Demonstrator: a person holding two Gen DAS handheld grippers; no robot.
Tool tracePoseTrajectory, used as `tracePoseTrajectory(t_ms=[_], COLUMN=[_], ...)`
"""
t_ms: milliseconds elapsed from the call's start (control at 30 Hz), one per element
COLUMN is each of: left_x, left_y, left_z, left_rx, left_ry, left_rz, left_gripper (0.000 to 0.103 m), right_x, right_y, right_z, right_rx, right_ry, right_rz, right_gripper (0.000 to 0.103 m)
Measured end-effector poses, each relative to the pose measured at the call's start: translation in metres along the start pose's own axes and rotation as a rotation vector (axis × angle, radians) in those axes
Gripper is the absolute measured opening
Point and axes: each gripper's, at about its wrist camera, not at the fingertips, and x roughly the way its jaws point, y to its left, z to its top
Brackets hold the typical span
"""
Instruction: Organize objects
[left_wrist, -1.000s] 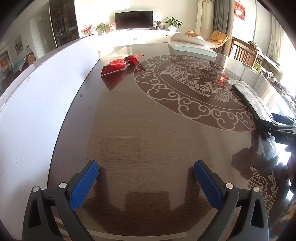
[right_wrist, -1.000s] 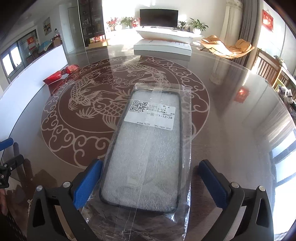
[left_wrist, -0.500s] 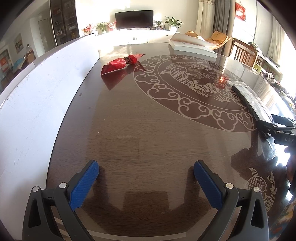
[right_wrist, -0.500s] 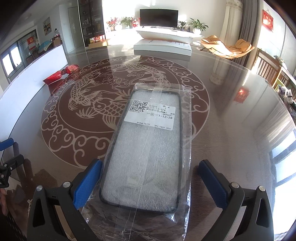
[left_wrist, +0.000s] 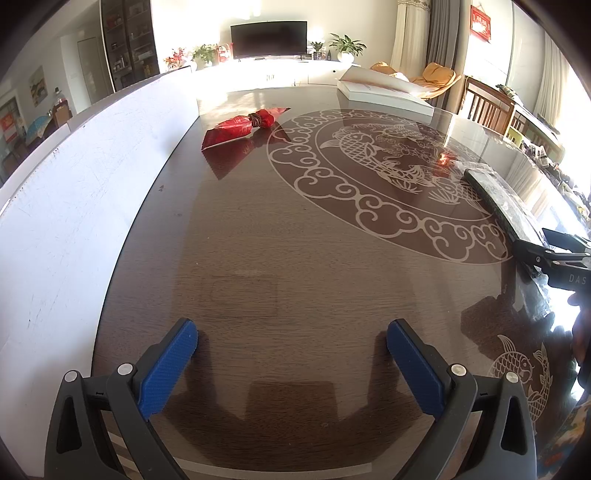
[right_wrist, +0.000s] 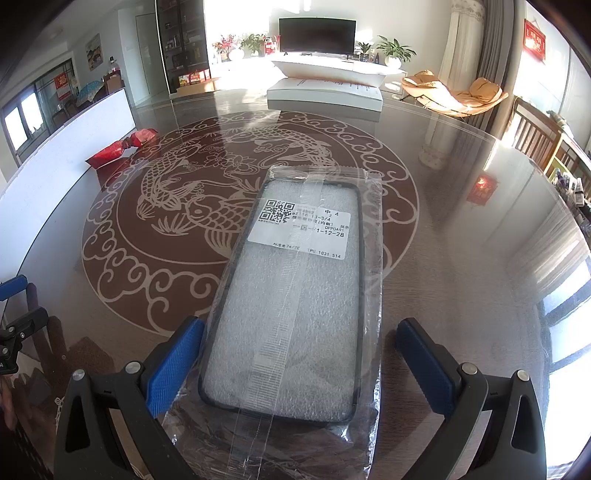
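both tools (left_wrist: 291, 360) (right_wrist: 299, 356) wide apart, low

In the right wrist view the bag (right_wrist: 295, 314) around the phone case runs off the bottom edge, its near end out of sight, and the small print on its label (right_wrist: 301, 230) is partly washed out by glare. In the left wrist view the right gripper (left_wrist: 561, 258) is cut by the right edge, so its fingers do not show, and only a thin edge-on sliver of the case (left_wrist: 498, 199) is visible. The items on the far shelves (right_wrist: 181, 48) are too small to identify.
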Motion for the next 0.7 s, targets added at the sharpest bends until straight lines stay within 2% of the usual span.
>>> tracePoseTrajectory(t_ms=[233,333,433,567,700], left_x=[-0.003,0.001,0.006,0.028,0.073], left_y=[0.0,0.0,0.0,0.005,0.009], left_z=[-0.002,0.009,0.046,0.119,0.18], left_rx=[0.043,0.063,0.114,0.175,0.224], left_ry=[0.028,0.046,0.016,-0.059,-0.041], left_rz=[-0.029,-0.05,-0.023,0.038,0.069], left_gripper=[0.103,0.103,0.103,0.103,0.103], right_x=[0.0,0.0,0.0,0.0,0.0], right_y=[0.0,0.0,0.0,0.0,0.0], right_z=[0.0,0.0,0.0,0.0,0.0], right_rx=[0.0,0.0,0.0,0.0,0.001], right_ry=[0.0,0.0,0.0,0.0,0.0], right_rz=[0.0,0.0,0.0,0.0,0.001], right_gripper=[0.103,0.103,0.103,0.103,0.103])
